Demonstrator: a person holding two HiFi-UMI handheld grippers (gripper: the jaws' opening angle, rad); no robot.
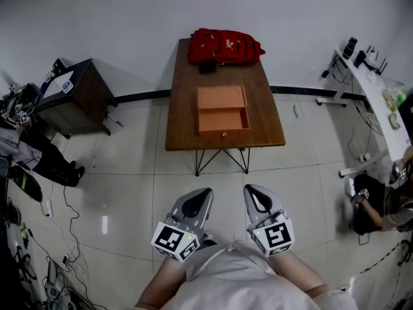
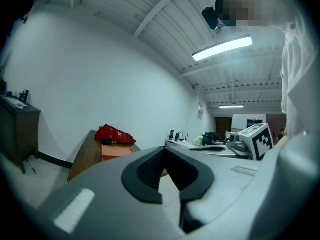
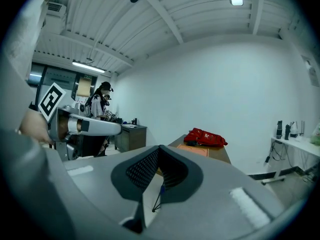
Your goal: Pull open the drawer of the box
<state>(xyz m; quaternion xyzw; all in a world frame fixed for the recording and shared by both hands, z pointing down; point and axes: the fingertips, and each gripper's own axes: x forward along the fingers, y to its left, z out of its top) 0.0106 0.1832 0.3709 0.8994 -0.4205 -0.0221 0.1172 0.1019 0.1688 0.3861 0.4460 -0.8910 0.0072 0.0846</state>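
An orange box (image 1: 221, 99) sits on a brown wooden table (image 1: 184, 124), with its drawer (image 1: 223, 120) pulled out toward me and a small knob (image 1: 224, 135) on the front. Both grippers hang close to my body, well short of the table. My left gripper (image 1: 201, 196) and right gripper (image 1: 253, 192) each have their jaws together with nothing between them. The left gripper view looks past its tips (image 2: 164, 151) at the box (image 2: 116, 151) far off. In the right gripper view, its tips (image 3: 160, 148) lie in front of the distant box (image 3: 192, 148).
A red backpack (image 1: 224, 46) lies on the table's far end against the wall. A dark cabinet (image 1: 80, 95) stands at the left and a white desk (image 1: 377, 102) at the right. People sit at both edges, and cables (image 1: 64, 237) trail over the tiled floor.
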